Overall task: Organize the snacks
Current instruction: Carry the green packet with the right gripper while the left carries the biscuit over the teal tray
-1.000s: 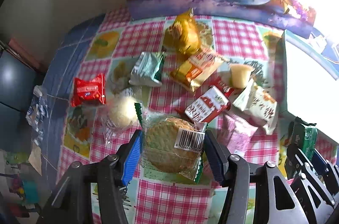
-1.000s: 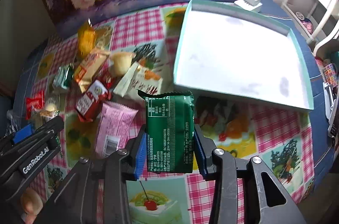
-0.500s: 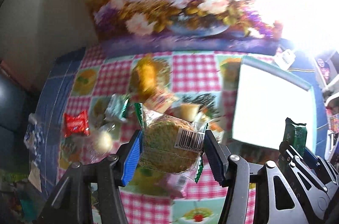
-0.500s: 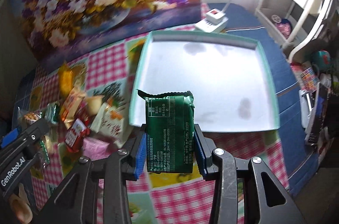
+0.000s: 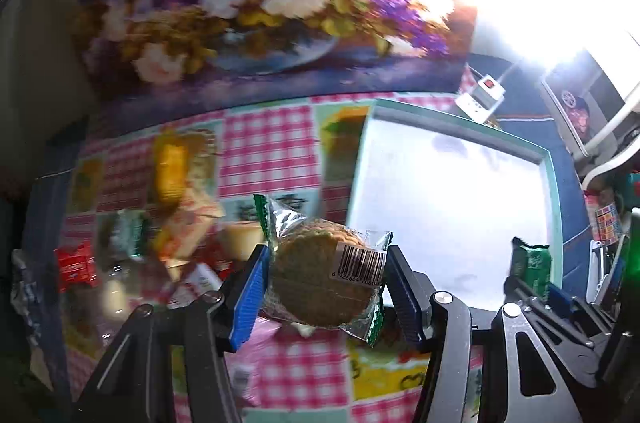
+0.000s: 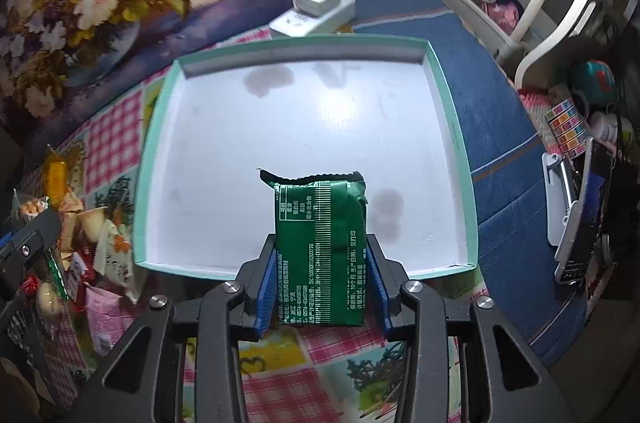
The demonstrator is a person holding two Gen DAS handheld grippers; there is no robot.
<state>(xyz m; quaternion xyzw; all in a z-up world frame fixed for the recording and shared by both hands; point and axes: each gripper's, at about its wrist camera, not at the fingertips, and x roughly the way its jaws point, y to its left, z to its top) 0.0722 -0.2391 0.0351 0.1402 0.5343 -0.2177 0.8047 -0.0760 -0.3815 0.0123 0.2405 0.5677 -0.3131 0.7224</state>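
Gripping a round biscuit (image 5: 320, 283) sealed in clear film with green crimped ends and a white barcode label, the left gripper (image 5: 323, 289) has its blue-padded fingers (image 5: 250, 297) pressed against the packet's two sides, holding it above the checked tablecloth (image 5: 268, 147). The biscuit is golden-brown and fills most of its wrapper. The right gripper (image 6: 320, 281) clamps a green foil packet (image 6: 320, 251), upright, with white printed text, a fine barcode-like strip and a jagged torn-looking top edge; its blue pads press both long sides. This packet hangs over the near rim of the tray (image 6: 456, 127), a shallow square one with a mint-green border and a white floor showing a few grey smudges. To the left of the tray, the other snacks (image 6: 100, 239) lie in a loose heap on the cloth: a pink packet, a yellow one, red wrappers. A white power strip (image 6: 312, 11) sits behind the tray.
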